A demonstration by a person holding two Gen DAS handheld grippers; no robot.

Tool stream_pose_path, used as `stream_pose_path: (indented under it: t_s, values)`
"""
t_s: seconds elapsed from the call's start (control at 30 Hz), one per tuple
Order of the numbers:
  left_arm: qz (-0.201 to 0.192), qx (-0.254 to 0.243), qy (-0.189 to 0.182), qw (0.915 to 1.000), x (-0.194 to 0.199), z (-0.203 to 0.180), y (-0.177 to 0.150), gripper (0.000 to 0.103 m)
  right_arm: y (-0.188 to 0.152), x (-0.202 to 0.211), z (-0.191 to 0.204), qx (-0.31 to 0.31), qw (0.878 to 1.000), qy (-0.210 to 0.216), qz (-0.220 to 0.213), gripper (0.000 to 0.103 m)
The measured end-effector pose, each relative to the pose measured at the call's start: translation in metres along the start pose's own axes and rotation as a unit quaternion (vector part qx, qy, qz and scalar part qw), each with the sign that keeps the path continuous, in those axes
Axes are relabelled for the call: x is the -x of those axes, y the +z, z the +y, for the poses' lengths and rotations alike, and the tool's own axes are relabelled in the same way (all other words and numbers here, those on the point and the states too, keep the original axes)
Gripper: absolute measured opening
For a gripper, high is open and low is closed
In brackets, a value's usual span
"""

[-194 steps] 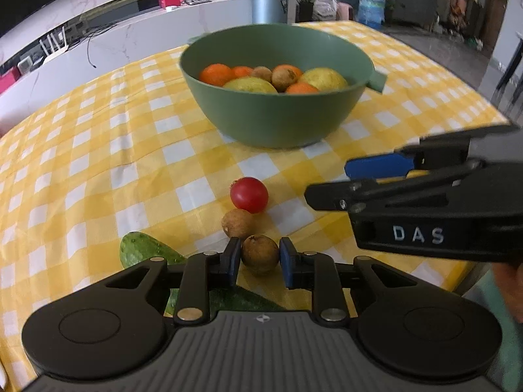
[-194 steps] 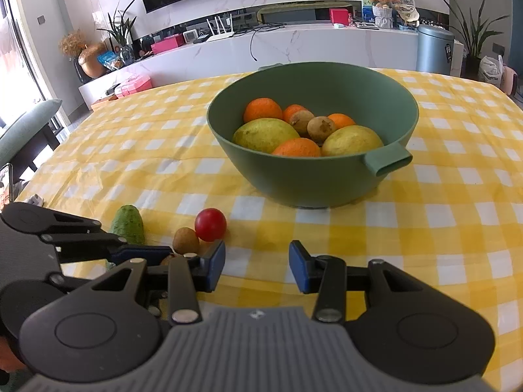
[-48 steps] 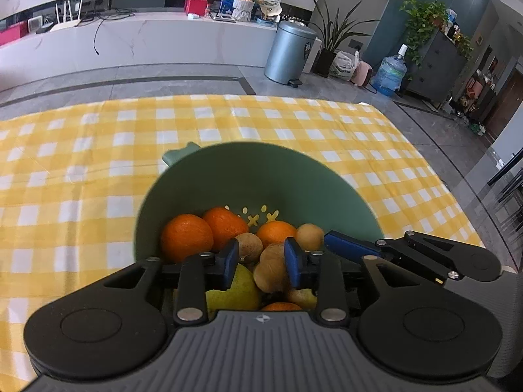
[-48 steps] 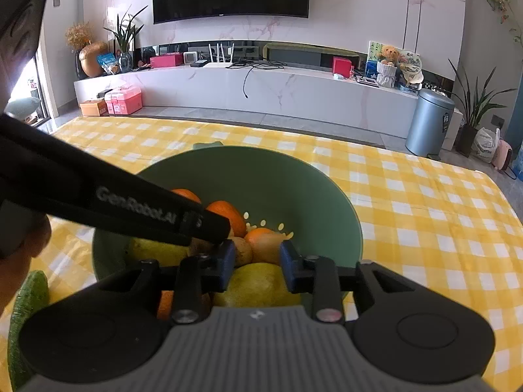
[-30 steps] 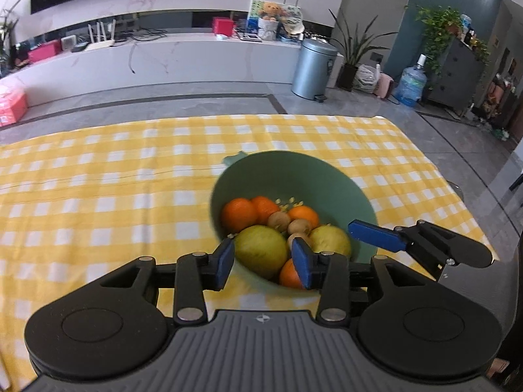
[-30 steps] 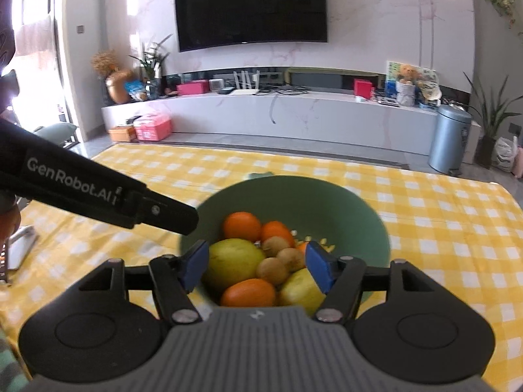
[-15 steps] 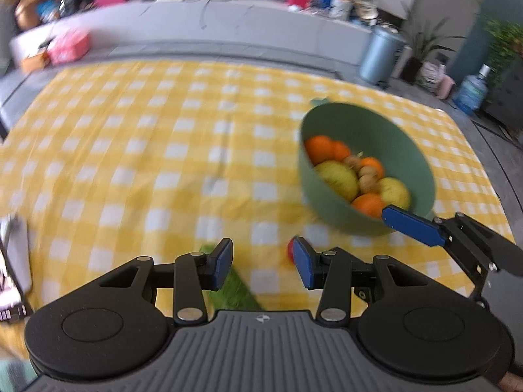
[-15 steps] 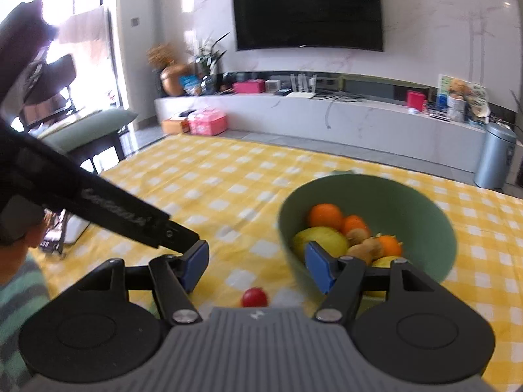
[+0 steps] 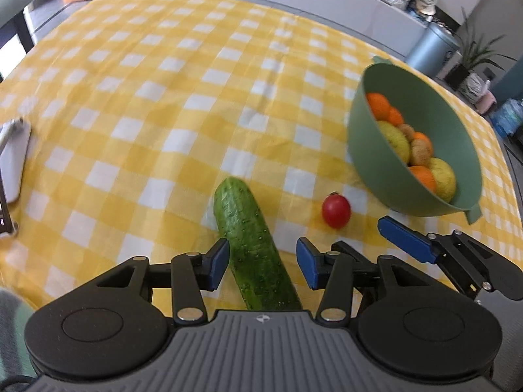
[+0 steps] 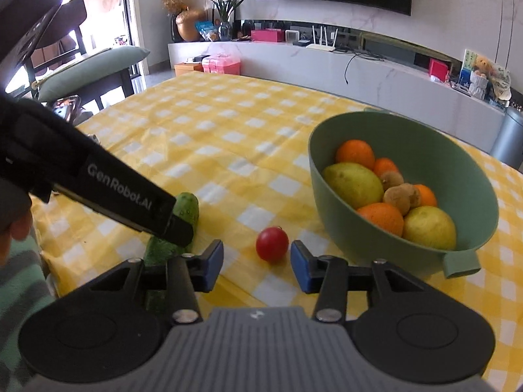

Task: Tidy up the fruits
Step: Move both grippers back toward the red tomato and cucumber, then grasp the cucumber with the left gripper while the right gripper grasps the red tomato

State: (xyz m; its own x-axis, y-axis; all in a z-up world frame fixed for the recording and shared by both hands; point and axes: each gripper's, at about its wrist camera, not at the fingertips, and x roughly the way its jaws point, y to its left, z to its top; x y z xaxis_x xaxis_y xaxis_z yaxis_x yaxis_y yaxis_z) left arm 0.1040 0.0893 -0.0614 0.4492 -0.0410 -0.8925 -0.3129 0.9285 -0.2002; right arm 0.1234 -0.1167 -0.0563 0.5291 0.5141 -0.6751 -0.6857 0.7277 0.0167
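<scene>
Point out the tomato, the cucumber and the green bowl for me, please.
tomato [image 10: 272, 244]: right wrist view, middle of its red skin.
cucumber [image 9: 249, 238]: left wrist view, middle of its bumpy body.
green bowl [image 10: 359, 238]: right wrist view, bare outer wall.

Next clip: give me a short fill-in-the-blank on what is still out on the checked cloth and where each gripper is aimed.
1. The cucumber lies between the open fingers of the ____ gripper.
2. The small red fruit on the cloth in front of the right gripper is a ____.
3. The oranges sit inside the ____ bowl.
4. The tomato rests on the tablecloth, ____ the bowl.

Missing words: left; tomato; green; outside
</scene>
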Motion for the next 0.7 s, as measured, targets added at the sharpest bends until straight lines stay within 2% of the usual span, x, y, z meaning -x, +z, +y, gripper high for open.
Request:
stream_pose_path:
  t_s: [0.2, 0.4, 0.47, 0.6, 0.7]
  values:
    - [0.012, 0.010, 0.012, 0.9998, -0.010, -0.002, -0.004, 0.056, -0.003, -0.014, -0.003, 0.008, 1.000, 0.000, 0.002, 0.043]
    - [0.021, 0.020, 0.009, 0.9996, -0.016, -0.002, -0.004, 0.057, -0.004, -0.033, -0.004, 0.035, 0.999, -0.006, 0.001, 0.039]
    - [0.021, 0.023, 0.005, 0.9995, -0.018, -0.002, -0.004, 0.057, -0.004, -0.037, -0.003, 0.045, 0.999, -0.012, 0.004, 0.033]
    - [0.020, 0.024, 0.005, 0.9995, -0.020, -0.003, -0.004, 0.057, -0.004, -0.044, -0.007, 0.040, 0.999, -0.015, 0.003, 0.033]
    - [0.018, 0.022, 0.005, 0.9996, -0.020, -0.005, -0.003, 0.052, -0.005, -0.048, -0.008, 0.037, 0.999, -0.013, 0.001, 0.033]
